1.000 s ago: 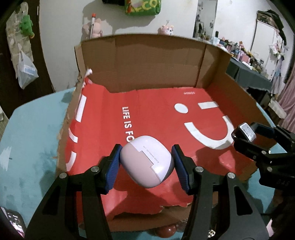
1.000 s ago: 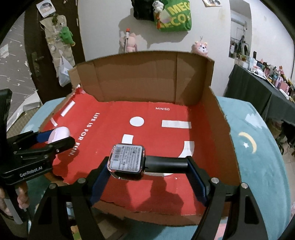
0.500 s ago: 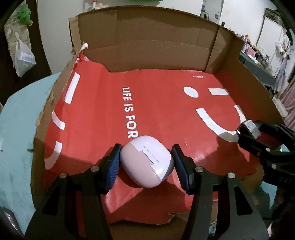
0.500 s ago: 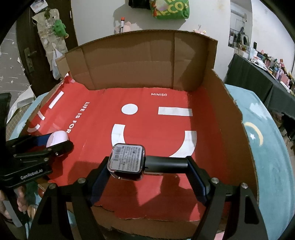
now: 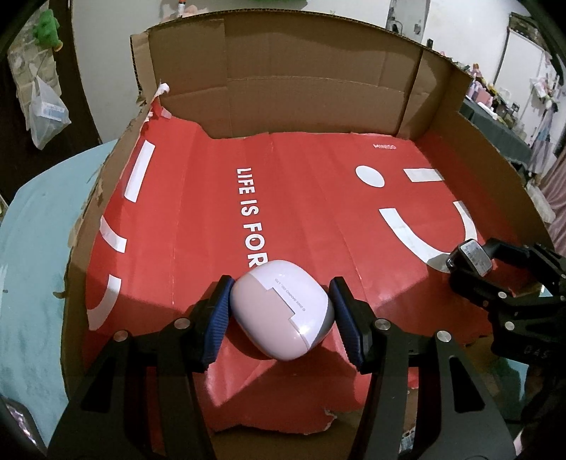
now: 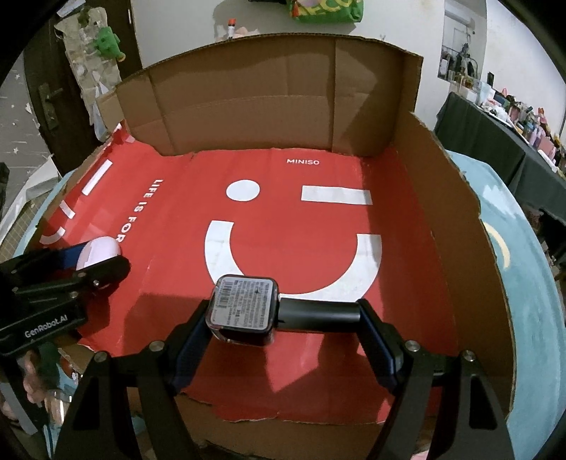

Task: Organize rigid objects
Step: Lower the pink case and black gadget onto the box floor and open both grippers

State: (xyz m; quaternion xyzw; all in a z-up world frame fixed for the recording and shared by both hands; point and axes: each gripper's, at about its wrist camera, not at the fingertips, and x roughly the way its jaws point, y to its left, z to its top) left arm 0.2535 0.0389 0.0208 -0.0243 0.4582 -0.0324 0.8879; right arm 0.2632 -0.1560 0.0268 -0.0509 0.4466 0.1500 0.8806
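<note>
The pink-and-white rounded case point(image 5: 281, 315) sits clamped between the blue pads of the left hand-held gripper point(image 5: 281, 318), low over the near part of the red liner point(image 5: 300, 198); a white label with small print runs across its top. To the right of that hand-held gripper, the right hand-held gripper point(image 6: 283, 318) is closed on a black smartwatch point(image 6: 244, 306), its face covered by a barcode sticker, its strap stub pointing right. Both are inside the open cardboard box point(image 6: 265, 99); the liner bears a white smiley, "LIFE IS FOR" and "MINISO"; brown walls rise ahead and to the right. The box rests on a teal-covered desk point(image 5: 32, 265); beyond, a white wall point(image 6: 177, 32) with hanging plush toys, and a cluttered dark table point(image 6: 495, 131) far right.
</note>
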